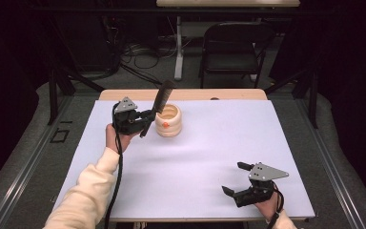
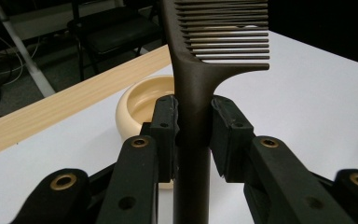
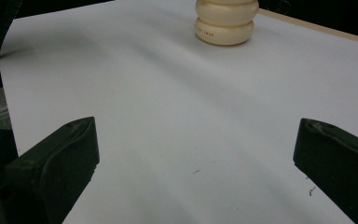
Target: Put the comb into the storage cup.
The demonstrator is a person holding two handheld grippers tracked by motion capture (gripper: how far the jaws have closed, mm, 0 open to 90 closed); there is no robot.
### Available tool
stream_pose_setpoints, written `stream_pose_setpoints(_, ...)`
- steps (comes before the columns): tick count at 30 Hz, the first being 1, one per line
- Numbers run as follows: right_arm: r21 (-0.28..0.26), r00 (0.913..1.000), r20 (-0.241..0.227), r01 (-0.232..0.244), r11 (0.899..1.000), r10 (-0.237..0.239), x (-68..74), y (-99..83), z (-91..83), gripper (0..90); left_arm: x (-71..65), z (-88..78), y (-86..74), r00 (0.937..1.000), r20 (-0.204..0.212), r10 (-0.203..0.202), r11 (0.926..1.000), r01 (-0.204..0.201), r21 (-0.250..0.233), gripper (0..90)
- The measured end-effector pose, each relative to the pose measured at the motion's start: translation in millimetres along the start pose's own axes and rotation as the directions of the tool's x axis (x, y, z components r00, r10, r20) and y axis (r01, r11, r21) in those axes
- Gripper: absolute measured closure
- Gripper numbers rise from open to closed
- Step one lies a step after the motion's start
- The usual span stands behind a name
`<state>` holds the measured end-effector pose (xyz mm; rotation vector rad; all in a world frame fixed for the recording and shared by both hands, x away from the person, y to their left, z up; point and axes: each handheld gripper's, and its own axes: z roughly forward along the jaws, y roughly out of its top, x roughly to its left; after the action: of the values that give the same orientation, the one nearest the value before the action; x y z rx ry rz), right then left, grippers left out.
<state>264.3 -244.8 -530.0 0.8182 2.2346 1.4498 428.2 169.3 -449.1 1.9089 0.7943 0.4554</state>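
Gripping a dark comb point(image 2: 193, 88) by its handle, the left claw point(image 1: 148, 120) held it upright beside the cream pot point(image 1: 168, 120) near the counter's point(image 1: 195, 162) far edge. The right claw point(image 1: 233, 178) rested near the right front corner, jaws spread apart.

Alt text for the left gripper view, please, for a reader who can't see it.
The left gripper clamps the handle of a dark comb between its two black jaws, teeth pointing right at the top. Behind it a cream ribbed pot stands on the white table cover.
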Motion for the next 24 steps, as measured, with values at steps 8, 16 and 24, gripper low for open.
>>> stream_pose_setpoints(8, 0.004, 1.0, 0.0, -0.002, 1.0, 0.002, -1.2, -0.4, 0.3, 0.0, 1.0, 4.4, 10.7, 0.9999, 0.006, 0.015, 0.9998, -0.015, -0.013, 72.0)
stream_pose_setpoints(16, -0.001, 1.0, 0.0, 0.006, 1.0, -0.006, -0.5, 0.1, -0.5, 0.0, 1.9, 7.9, 21.0, 0.9995, -0.009, 0.031, 0.9993, -0.031, -0.021, 72.1)
stream_pose_setpoints(24, 0.001, 1.0, 0.001, 0.002, 1.0, -0.002, -0.8, -0.1, -0.3, 0.0, 3.7, 11.3, 29.1, 0.999, -0.017, 0.042, 0.9985, -0.042, -0.034, 72.1)
